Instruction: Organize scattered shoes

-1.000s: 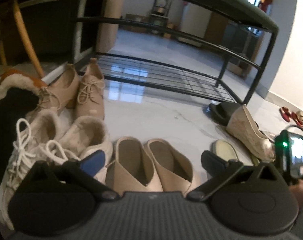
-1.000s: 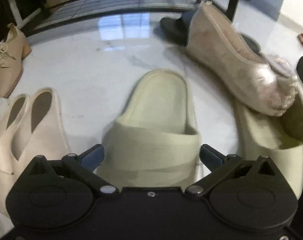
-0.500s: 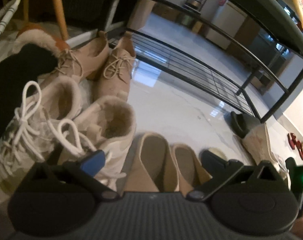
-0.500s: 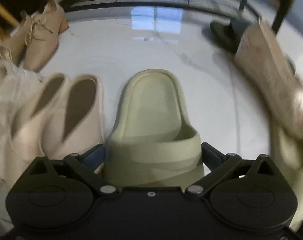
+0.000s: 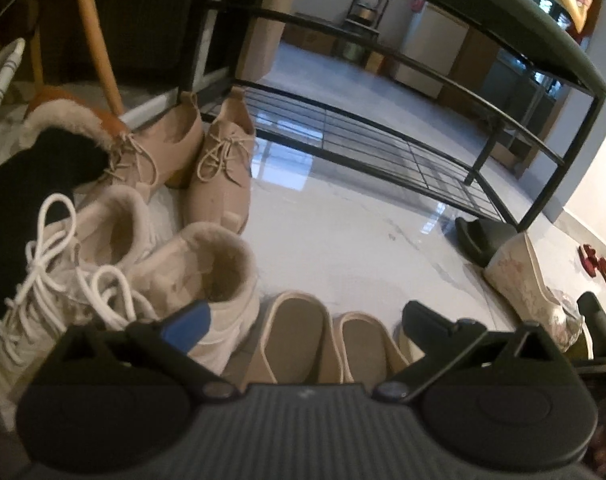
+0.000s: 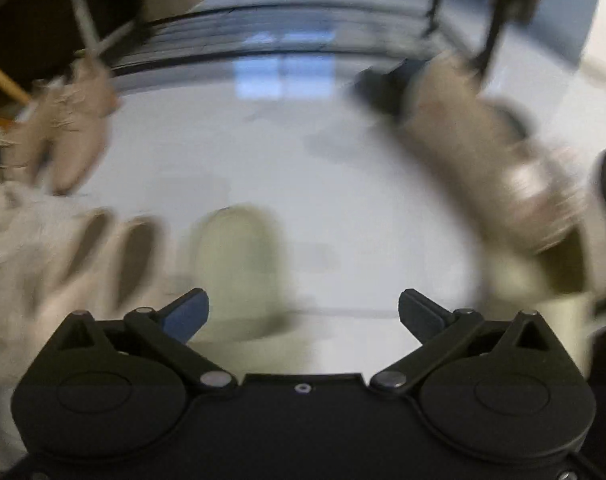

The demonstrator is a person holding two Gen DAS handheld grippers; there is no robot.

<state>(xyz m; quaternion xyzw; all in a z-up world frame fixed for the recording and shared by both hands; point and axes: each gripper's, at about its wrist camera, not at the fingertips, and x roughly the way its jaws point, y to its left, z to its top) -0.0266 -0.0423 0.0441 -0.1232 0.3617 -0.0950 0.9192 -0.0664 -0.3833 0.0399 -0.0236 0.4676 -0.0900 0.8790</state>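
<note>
Left gripper (image 5: 305, 322): we find its black fingers spread wide with nothing between them, hovering over the row of shoes on the pale glossy floor (image 5: 343, 232).
Right gripper (image 6: 303, 312): fingers likewise wide apart and clear of any shoe; this whole view is smeared by motion, so we read outlines only.
Pale green foam slide sandal (image 6: 235, 264): on the floor just ahead of the right gripper's left finger, beside the mules; in the left view only a sliver shows behind the right finger.
Pair of beige backless mules (image 5: 323, 340): side by side directly below the left gripper, their front parts cut off by the gripper body.
White fur-lined lace-up sneakers (image 5: 151, 264): just left of the mules, partly covered by the blue-padded finger (image 5: 187, 322).
Tan suede lace-up shoes (image 5: 199, 160): beyond the sneakers, near the black metal shoe rack (image 5: 383, 152), whose bottom wire shelf holds nothing we can see.
Black slide sandal (image 5: 479, 236): by the rack's right leg, half hidden behind a cream floral wedge shoe (image 5: 519, 280) lying tilted on it.
Second pale green slide (image 6: 559, 276): under the wedge at the right; blurred, its shape uncertain.
Red items at far right (image 5: 595, 266): too small for us to identify.
</note>
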